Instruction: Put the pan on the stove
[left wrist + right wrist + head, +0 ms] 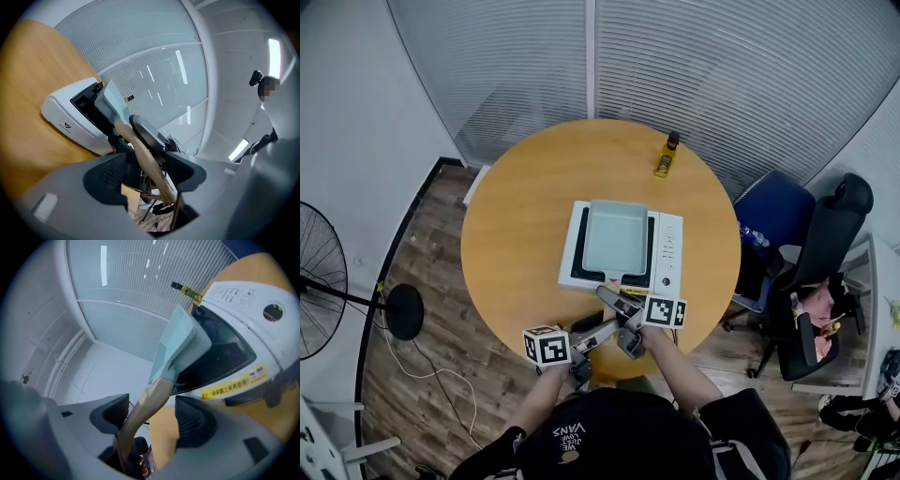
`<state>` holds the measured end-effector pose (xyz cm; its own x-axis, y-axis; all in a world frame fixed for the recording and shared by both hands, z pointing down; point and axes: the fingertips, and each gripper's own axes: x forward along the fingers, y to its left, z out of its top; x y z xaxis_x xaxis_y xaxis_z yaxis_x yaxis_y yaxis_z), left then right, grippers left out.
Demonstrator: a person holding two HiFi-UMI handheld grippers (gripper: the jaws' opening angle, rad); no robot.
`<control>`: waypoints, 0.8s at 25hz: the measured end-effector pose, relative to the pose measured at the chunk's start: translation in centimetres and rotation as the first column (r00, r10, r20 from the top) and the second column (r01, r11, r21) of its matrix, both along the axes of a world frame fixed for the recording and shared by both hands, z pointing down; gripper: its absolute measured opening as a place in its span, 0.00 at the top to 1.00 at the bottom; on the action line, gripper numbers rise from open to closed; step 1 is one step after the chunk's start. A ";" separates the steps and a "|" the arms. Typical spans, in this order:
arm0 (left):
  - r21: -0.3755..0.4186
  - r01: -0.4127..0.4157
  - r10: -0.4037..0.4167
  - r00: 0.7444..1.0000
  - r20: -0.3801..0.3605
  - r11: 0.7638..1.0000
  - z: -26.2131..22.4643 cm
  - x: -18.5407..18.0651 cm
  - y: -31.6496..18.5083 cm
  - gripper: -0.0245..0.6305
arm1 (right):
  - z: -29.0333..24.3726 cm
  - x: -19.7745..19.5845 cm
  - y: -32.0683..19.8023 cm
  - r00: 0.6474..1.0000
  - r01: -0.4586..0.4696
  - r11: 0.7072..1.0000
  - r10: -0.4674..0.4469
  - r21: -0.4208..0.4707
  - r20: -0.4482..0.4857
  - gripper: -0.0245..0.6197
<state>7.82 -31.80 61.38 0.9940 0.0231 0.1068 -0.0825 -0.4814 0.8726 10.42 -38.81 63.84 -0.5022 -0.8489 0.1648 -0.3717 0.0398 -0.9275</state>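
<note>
Ahead, pan on stove, handle between parted fingers of left gripper and right gripper; bottle well beyond.

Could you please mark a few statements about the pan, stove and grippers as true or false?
The pan rests on the stove. True.
The pan is round. False: it is rectangular.
The right gripper has open jaws with the pan's handle between them. True.
The yellow bottle stands on the stove. False: it stands on the table, apart from the stove.
The left gripper holds the bottle. False: its jaws stand open around the handle.
</note>
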 end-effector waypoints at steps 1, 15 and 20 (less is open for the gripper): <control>-0.002 -0.002 0.002 1.000 -0.003 1.000 -0.1 0.0 0.0 0.58 | 0.0 0.1 0.1 1.000 -0.005 1.000 0.005 -0.001 -0.002 0.53; 0.017 -0.012 0.012 1.000 -0.002 1.000 -0.3 -0.6 0.1 0.58 | -0.5 0.8 1.5 0.997 -0.029 1.000 0.029 0.001 -0.067 0.53; 0.034 -0.001 0.001 1.000 0.000 0.999 -0.5 -1.1 0.0 0.58 | -1.3 1.5 2.4 0.992 -0.038 0.999 0.040 0.020 -0.116 0.53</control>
<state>6.74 -31.78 60.90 0.9940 0.0206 0.1076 -0.0821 -0.5109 0.8557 11.96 -36.37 62.58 -0.4468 -0.8708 0.2052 -0.4789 0.0391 -0.8770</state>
